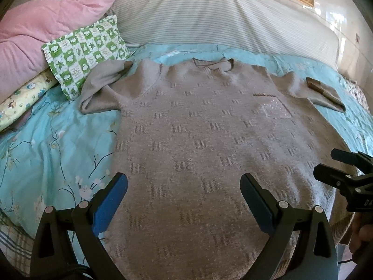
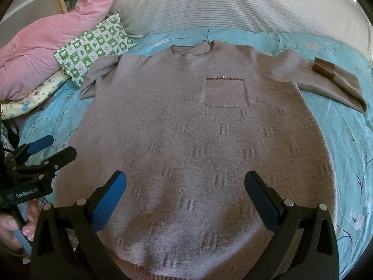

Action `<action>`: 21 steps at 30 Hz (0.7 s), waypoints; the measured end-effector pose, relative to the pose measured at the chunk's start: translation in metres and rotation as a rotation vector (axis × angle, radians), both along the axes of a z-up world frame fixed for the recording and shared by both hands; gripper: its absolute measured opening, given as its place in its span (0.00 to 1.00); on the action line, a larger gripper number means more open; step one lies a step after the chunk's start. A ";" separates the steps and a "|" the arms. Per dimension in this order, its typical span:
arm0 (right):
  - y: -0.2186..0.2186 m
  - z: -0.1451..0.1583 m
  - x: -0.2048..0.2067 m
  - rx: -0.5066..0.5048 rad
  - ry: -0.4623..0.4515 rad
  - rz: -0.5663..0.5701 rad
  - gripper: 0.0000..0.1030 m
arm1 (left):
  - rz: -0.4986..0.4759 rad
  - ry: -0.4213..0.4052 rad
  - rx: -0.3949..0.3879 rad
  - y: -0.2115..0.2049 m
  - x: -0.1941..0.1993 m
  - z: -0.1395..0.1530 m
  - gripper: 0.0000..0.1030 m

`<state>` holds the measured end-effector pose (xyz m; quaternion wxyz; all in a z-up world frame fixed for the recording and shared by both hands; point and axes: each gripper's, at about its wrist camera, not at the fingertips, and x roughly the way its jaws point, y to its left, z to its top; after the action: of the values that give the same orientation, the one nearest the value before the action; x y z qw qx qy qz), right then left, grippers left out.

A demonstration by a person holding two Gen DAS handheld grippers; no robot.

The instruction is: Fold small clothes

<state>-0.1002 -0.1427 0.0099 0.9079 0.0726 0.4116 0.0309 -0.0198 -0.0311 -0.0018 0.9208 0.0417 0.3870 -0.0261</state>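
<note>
Beige knitted sweater with chest pocket (image 2: 186, 140) lies flat, front up, on bed's turquoise floral sheet (image 1: 58, 140), collar toward striped pillow (image 1: 209, 16). Both sleeves out to sides, no fold made yet: task at start, all folds left. Left hand-held gripper (image 1: 184, 200) spread wide, empty, over hem. Right hand-held gripper (image 2: 185, 198) likewise wide, empty. Green checked cushion (image 1: 86, 51) beside left sleeve.
</note>
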 end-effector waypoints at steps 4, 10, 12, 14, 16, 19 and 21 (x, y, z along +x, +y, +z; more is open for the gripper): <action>0.000 0.000 0.000 0.000 0.002 0.000 0.98 | 0.000 0.000 -0.001 0.000 0.000 0.000 0.95; 0.001 0.000 0.001 0.003 0.001 0.002 0.98 | 0.000 0.006 -0.003 0.002 0.001 -0.001 0.95; 0.002 0.000 0.001 0.003 0.002 0.001 0.98 | 0.001 0.006 -0.004 0.001 0.001 -0.001 0.95; 0.002 -0.001 0.001 0.004 0.002 0.002 0.98 | -0.001 0.008 -0.004 0.001 0.001 -0.001 0.95; 0.002 -0.001 0.001 0.003 0.003 0.002 0.98 | 0.001 0.009 -0.001 0.001 0.001 -0.001 0.95; 0.003 -0.001 0.001 0.004 0.003 0.001 0.98 | 0.002 0.010 -0.002 0.000 0.001 -0.002 0.95; 0.004 -0.001 0.001 0.005 0.003 0.002 0.98 | 0.001 0.009 0.000 0.001 0.001 -0.002 0.95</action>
<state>-0.0994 -0.1389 0.0084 0.9071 0.0746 0.4130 0.0325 -0.0189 -0.0306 -0.0040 0.9190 0.0412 0.3913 -0.0260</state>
